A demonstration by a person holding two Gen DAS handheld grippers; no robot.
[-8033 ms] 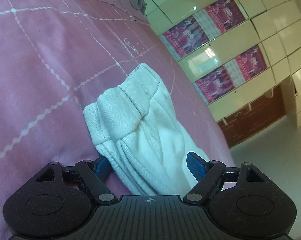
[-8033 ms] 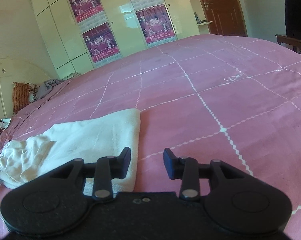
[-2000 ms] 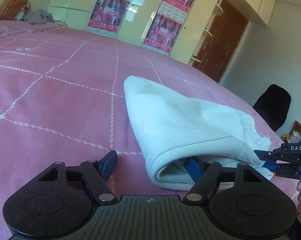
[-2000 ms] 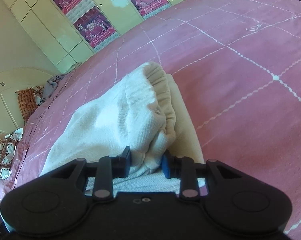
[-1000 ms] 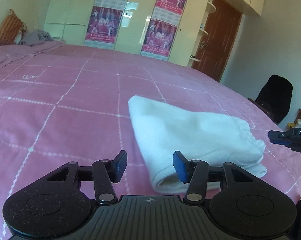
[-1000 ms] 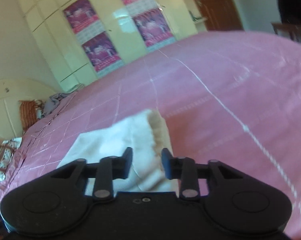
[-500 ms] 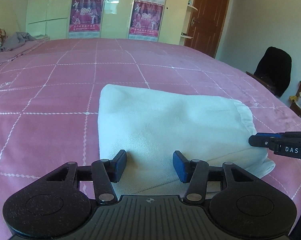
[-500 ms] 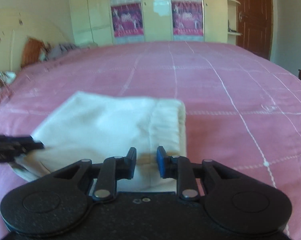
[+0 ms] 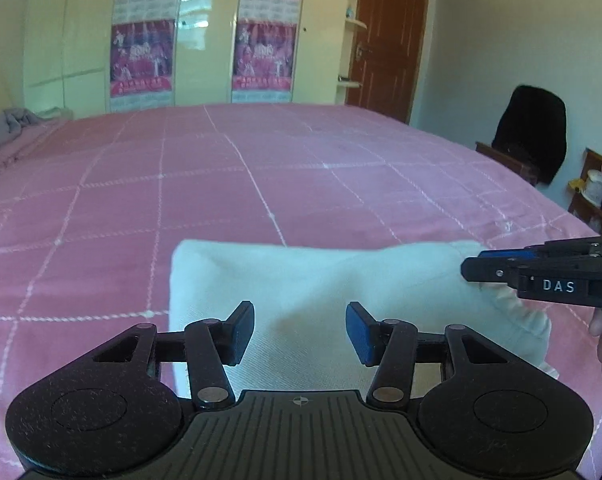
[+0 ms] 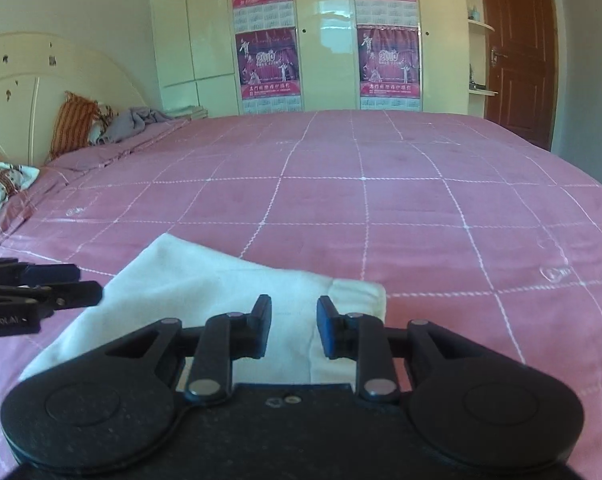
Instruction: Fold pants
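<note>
The white pants [image 9: 321, 280] lie folded into a flat rectangle on the pink bedspread [image 9: 261, 176]. They also show in the right wrist view [image 10: 205, 280]. My left gripper [image 9: 300, 330] is open and empty, held just above the near edge of the pants. My right gripper [image 10: 293, 330] is open and empty over the pants' right end, where the gathered waistband [image 10: 361, 294] lies. The right gripper shows from the side in the left wrist view [image 9: 541, 276], and the left gripper at the left edge of the right wrist view [image 10: 33, 288].
A wardrobe with pink posters [image 10: 325, 36] stands behind the bed. A brown door [image 9: 385, 40] is at the back right. A dark chair [image 9: 529, 136] and a small shelf [image 9: 597, 196] stand right of the bed. Pillows and a grey cloth [image 10: 113, 120] lie at the headboard.
Both grippers have let go of the pants and drawn back and up. The pants lie flat and folded. The right gripper's jaws have opened wider.
</note>
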